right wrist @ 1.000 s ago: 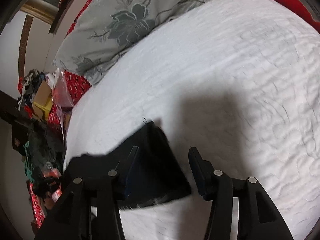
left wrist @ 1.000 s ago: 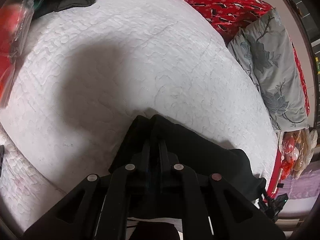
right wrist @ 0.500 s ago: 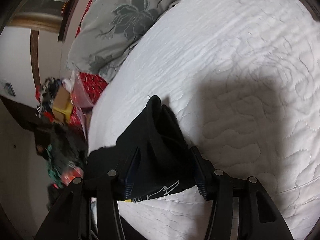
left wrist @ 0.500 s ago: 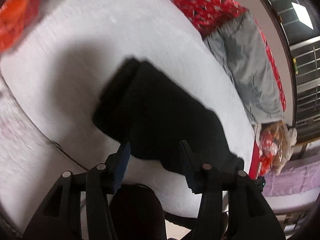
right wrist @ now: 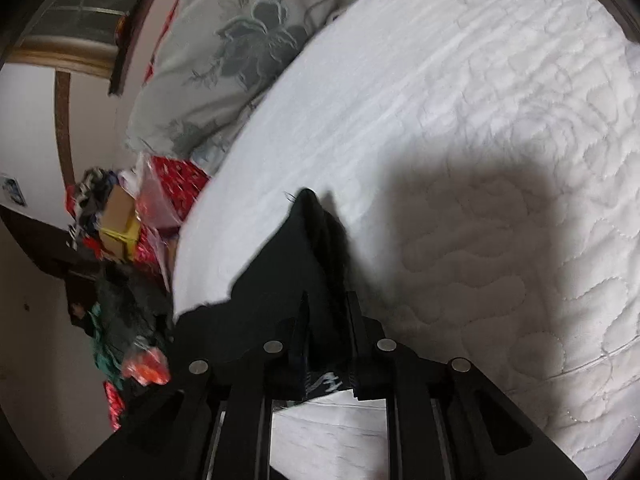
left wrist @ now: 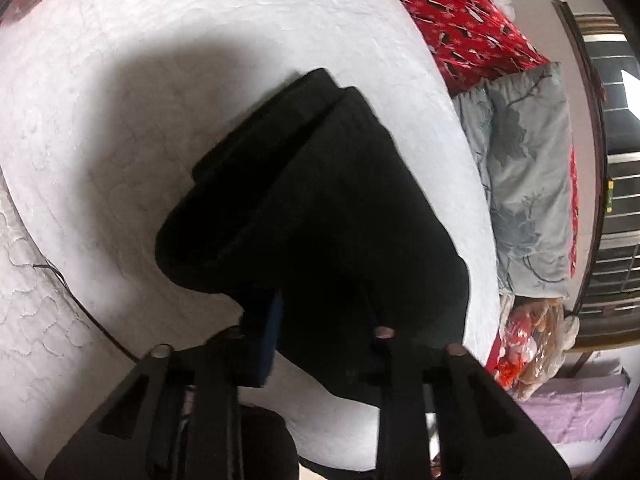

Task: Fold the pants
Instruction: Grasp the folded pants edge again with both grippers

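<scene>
The black pants (left wrist: 320,208) lie folded in layers on the white quilted bed (left wrist: 120,80). My left gripper (left wrist: 316,320) is open, its fingers astride the near edge of the folded pants. In the right wrist view my right gripper (right wrist: 326,312) is shut on a bunched end of the pants (right wrist: 312,248), which rises in a peak above the bed (right wrist: 500,160).
A grey floral pillow (left wrist: 528,168) and a red patterned blanket (left wrist: 472,32) lie at the bed's right side. Bags and clutter (right wrist: 116,232) sit beside the bed in the right wrist view. The bed's edge runs close under both grippers.
My left gripper opened and let go of the pants, then drew back over them. My right gripper closed on the pants' end and lifted it.
</scene>
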